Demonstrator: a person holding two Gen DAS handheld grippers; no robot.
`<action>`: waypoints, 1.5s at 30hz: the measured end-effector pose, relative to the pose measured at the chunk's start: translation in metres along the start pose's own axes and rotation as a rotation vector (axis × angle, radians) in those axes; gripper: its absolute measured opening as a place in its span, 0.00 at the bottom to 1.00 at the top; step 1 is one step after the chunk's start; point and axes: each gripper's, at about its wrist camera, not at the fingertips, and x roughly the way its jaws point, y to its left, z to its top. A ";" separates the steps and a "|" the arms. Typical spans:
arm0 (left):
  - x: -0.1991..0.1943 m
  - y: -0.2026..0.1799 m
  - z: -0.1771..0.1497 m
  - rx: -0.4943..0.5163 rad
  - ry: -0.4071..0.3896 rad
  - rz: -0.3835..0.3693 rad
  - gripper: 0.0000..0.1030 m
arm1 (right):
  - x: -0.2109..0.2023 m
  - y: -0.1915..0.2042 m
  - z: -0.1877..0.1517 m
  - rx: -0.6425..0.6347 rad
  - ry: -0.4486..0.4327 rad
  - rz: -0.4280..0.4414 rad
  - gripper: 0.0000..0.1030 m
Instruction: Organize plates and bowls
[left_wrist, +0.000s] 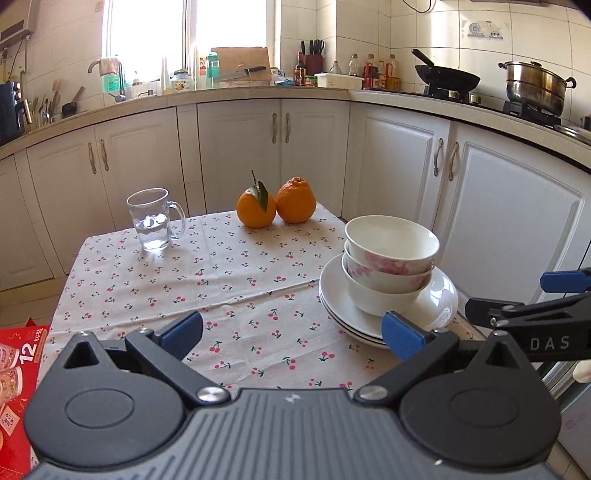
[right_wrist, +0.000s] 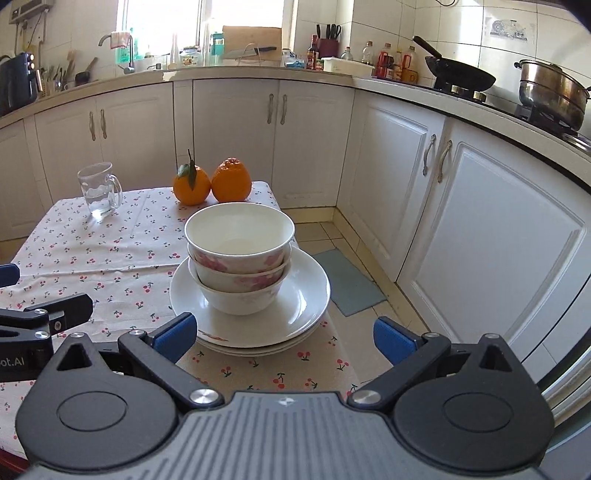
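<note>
Three nested white bowls (left_wrist: 388, 266) with pink flowers stand on a stack of white plates (left_wrist: 441, 295) at the table's right edge. They also show in the right wrist view, bowls (right_wrist: 240, 258) on plates (right_wrist: 306, 295). My left gripper (left_wrist: 291, 332) is open and empty, above the cloth to the left of the stack. My right gripper (right_wrist: 284, 334) is open and empty, just in front of the plates' near rim. The right gripper (left_wrist: 517, 291) also shows at the right of the left wrist view.
A glass mug (left_wrist: 153, 219) with water stands at the far left of the cherry-print tablecloth (left_wrist: 221, 288). Two oranges (left_wrist: 277, 203) sit at the far edge. White cabinets (left_wrist: 240, 155) lie behind. A red box (left_wrist: 18, 369) is at the left, below the table.
</note>
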 end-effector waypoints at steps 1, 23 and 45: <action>-0.002 -0.001 0.000 0.002 -0.004 0.009 1.00 | -0.004 0.002 -0.001 0.001 -0.005 0.003 1.00; -0.010 -0.003 -0.004 -0.018 -0.006 0.041 1.00 | -0.021 0.008 -0.004 -0.006 -0.041 -0.020 1.00; -0.013 -0.001 -0.001 -0.020 -0.008 0.053 1.00 | -0.023 0.010 -0.002 -0.011 -0.046 -0.022 1.00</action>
